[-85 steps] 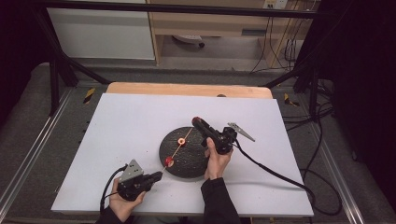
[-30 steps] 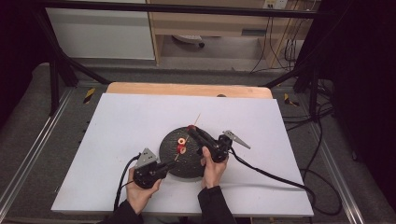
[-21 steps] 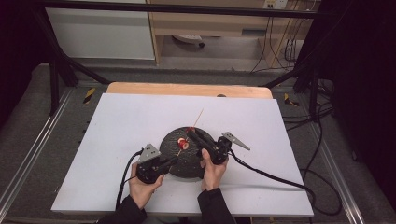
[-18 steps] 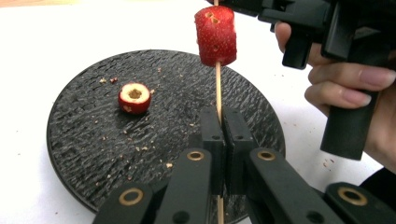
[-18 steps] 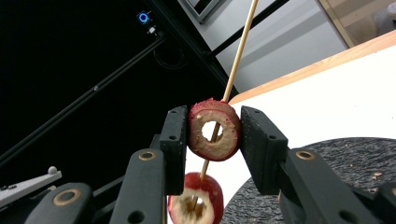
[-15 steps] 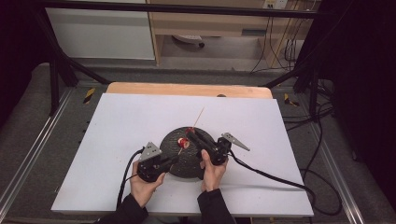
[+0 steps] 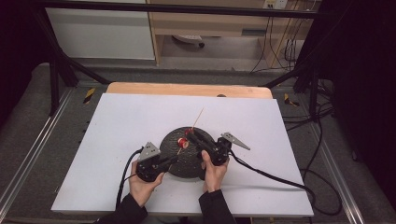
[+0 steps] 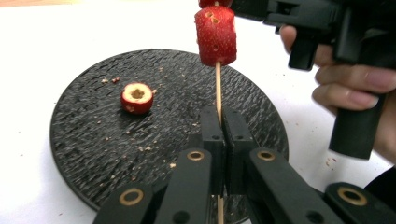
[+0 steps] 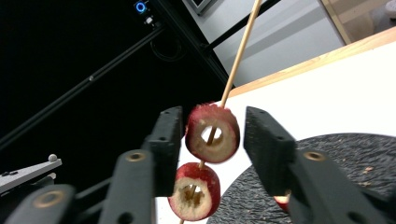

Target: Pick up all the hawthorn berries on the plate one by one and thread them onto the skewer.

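Observation:
A thin wooden skewer (image 7: pixel 199 115) stands slanted over a round black plate (image 7: pixel 187 165). My left gripper (image 8: pixel 223 126) is shut on the skewer (image 8: pixel 217 88) below a red fruit piece (image 8: pixel 215 35). In the high view the left gripper (image 7: pixel 173 159) reaches in from the plate's front left. My right gripper (image 9: pixel 215 127) straddles the upper of two threaded red fruit rings (image 9: pixel 229 140). Its jaws have just been opening, and a small gap shows beside the ring. The lower ring (image 9: pixel 208 184) hangs under it. Another fruit piece (image 8: pixel 137 98) lies on the plate (image 8: pixel 93 135).
The plate sits on a white board (image 7: pixel 116 126) over a wooden table (image 7: pixel 187 88). Crumbs dot the plate. Black cables (image 7: pixel 271 175) trail from both grippers across the board. Dark frame posts (image 7: pixel 56 70) stand at the sides.
The left gripper has come from the board's front edge up to the plate and closed on the skewer's lower end. The right gripper has shifted down and left along the skewer.

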Motion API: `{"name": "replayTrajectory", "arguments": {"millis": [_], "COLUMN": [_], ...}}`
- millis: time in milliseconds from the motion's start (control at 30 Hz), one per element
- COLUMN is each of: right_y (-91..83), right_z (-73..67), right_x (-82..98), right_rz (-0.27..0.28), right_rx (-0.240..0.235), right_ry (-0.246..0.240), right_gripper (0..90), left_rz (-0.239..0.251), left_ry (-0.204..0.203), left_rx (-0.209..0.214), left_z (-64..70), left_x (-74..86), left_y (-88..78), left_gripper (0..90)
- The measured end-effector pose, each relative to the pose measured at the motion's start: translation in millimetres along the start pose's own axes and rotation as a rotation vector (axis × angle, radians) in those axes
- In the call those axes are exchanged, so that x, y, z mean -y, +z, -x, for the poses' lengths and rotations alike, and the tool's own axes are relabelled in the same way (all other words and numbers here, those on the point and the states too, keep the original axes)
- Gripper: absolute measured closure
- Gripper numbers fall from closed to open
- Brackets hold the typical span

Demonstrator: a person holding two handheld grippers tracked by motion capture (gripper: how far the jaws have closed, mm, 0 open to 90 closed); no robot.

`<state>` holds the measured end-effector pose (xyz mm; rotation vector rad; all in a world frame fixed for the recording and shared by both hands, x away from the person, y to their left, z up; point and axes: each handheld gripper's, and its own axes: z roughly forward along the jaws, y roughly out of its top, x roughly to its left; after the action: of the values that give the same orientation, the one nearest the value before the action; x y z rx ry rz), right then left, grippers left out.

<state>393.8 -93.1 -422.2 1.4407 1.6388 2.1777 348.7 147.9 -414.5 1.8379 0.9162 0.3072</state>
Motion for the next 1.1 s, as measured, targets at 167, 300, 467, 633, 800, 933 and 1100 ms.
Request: {"name": "replayTrajectory", "arguments": {"millis": [167, 300, 467, 633, 800, 933, 1100], "right_y": [-4.7, -9.3, -14.4, -18.6, -19.3, -18.3, -15.8], "right_z": [-1.4, 2.3, 7.4, 12.3, 15.8, 17.9, 17.7], "right_x": [-10.5, -16.8, -20.2, -20.4, -20.2, -21.2, -22.8], "right_rz": [-0.058, -0.136, -0.251, -0.353, -0.442, -0.488, -0.561], "right_rx": [0.011, 0.035, 0.071, 0.111, 0.131, 0.138, 0.157], "right_ry": [-0.061, -0.129, -0.207, -0.281, -0.315, -0.319, -0.350], "right_gripper": [38.5, 27.1, 15.7, 8.4, 6.1, 5.5, 4.7], "left_rz": [-0.008, -0.026, -0.059, -0.083, -0.099, -0.105, -0.110], "left_ry": [0.016, 0.036, 0.062, 0.079, 0.090, 0.081, 0.063], "left_rx": [-0.013, -0.023, -0.027, -0.042, -0.044, -0.033, -0.030], "left_z": [-8.4, -16.7, -25.5, -33.4, -40.7, -46.9, -56.7], "left_x": [5.6, 11.7, 20.2, 27.4, 31.7, 35.6, 40.8], "left_y": [-10.9, -21.2, -32.3, -45.1, -56.2, -62.6, -69.2], "left_gripper": [88.4, 88.4, 88.3, 88.3, 88.2, 88.2, 88.2]}}
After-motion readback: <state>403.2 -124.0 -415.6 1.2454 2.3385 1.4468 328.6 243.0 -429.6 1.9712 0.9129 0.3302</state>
